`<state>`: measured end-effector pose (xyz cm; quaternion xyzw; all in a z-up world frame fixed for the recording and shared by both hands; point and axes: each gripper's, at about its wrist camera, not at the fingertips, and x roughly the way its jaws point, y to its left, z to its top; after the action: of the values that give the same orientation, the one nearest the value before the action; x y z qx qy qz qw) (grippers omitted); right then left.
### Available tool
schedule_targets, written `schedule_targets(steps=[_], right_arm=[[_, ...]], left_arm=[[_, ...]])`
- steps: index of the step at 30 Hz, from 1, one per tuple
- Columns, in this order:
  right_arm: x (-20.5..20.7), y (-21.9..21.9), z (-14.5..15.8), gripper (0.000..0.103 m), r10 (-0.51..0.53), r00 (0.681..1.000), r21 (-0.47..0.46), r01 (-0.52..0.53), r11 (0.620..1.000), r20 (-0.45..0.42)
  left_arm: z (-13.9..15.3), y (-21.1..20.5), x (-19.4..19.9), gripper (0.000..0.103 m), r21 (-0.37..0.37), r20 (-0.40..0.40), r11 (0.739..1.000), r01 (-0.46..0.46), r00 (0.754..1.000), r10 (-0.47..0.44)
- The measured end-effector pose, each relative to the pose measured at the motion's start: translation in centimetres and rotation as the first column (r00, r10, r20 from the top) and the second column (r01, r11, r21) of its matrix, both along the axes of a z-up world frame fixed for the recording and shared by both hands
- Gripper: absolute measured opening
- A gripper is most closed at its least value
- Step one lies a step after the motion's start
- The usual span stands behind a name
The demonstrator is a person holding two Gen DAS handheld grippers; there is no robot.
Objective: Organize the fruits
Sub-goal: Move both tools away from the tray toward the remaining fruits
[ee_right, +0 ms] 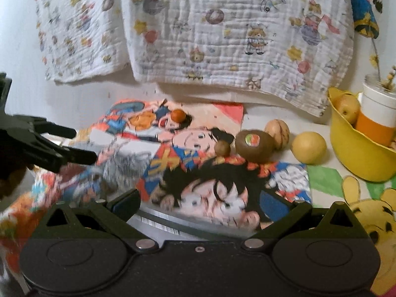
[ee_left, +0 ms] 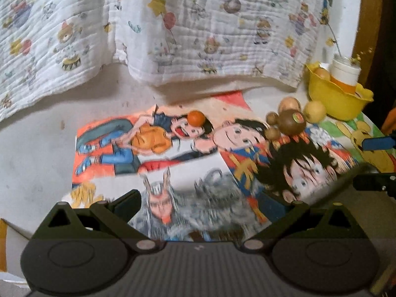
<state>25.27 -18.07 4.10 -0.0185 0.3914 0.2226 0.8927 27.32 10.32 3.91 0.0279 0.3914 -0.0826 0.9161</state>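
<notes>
Left wrist view: the left gripper point(ee_left: 212, 201) hangs low over cartoon posters point(ee_left: 173, 163) on a white table point(ee_left: 37, 148), its jaws wide apart and holding nothing. The yellow bowl point(ee_left: 339, 99) sits far right at the back of the table, with one fruit point(ee_left: 321, 73) and a white-and-orange cup point(ee_left: 345, 74) inside. Just left of the bowl lies a cluster of loose fruit: a yellow fruit point(ee_left: 314, 111), a brown kiwi point(ee_left: 293, 121) with a sticker, a tan fruit point(ee_left: 289, 104) behind it, and two small brown ones touching the kiwi. A small orange point(ee_left: 196, 118) lies alone, well left of the bowl. All the fruit is well ahead of the jaws, none between them.

Right wrist view: the right gripper point(ee_right: 210, 201) also has its jaws spread and empty. The bowl point(ee_right: 356, 158) is at far right; the yellow fruit point(ee_right: 309, 147), kiwi point(ee_right: 255, 144) and tan fruit point(ee_right: 277, 131) lie just left of it, ahead and right of the jaws. The orange point(ee_right: 178, 115) lies further left. The left gripper point(ee_right: 71, 143) shows at the left edge.

These fruits look light, round and likely to roll. The kiwi is probably soft, so a gentle squeeze across its middle seems best.
</notes>
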Motion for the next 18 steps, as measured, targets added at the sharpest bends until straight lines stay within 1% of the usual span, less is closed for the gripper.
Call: schedule_targets(steps=[5, 9, 11, 14, 18], right_arm=[[2.5, 1.3, 0.9, 0.102, -0.023, 0.999, 0.003, 0.023, 1.0, 0.048], [4.4, 1.8, 0.9, 0.102, -0.04, 0.999, 0.04, 0.04, 0.998, 0.02], [5.2, 1.9, 0.5, 0.102, -0.052, 0.999, 0.063, 0.052, 0.997, -0.001], [5.8, 2.1, -0.2, 0.102, -0.077, 0.997, 0.056, 0.077, 0.995, -0.009], [6.8, 1.2, -1.2, 0.102, -0.145, 0.989, 0.057, 0.146, 0.988, -0.024]], left_arm=[[0.5, 0.4, 2.3, 0.102, 0.039, 0.028, 0.999, -0.007, 1.0, 0.006], [0.9, 0.6, 4.1, 0.102, 0.061, 0.057, 0.998, -0.004, 0.998, 0.001], [0.9, 0.6, 4.9, 0.102, 0.059, 0.067, 0.998, -0.004, 0.998, 0.0], [0.3, 0.6, 6.2, 0.102, 0.051, 0.062, 0.999, 0.002, 0.998, -0.006], [-0.7, 0.1, 6.7, 0.103, 0.011, 0.064, 0.999, 0.05, 0.997, -0.051]])
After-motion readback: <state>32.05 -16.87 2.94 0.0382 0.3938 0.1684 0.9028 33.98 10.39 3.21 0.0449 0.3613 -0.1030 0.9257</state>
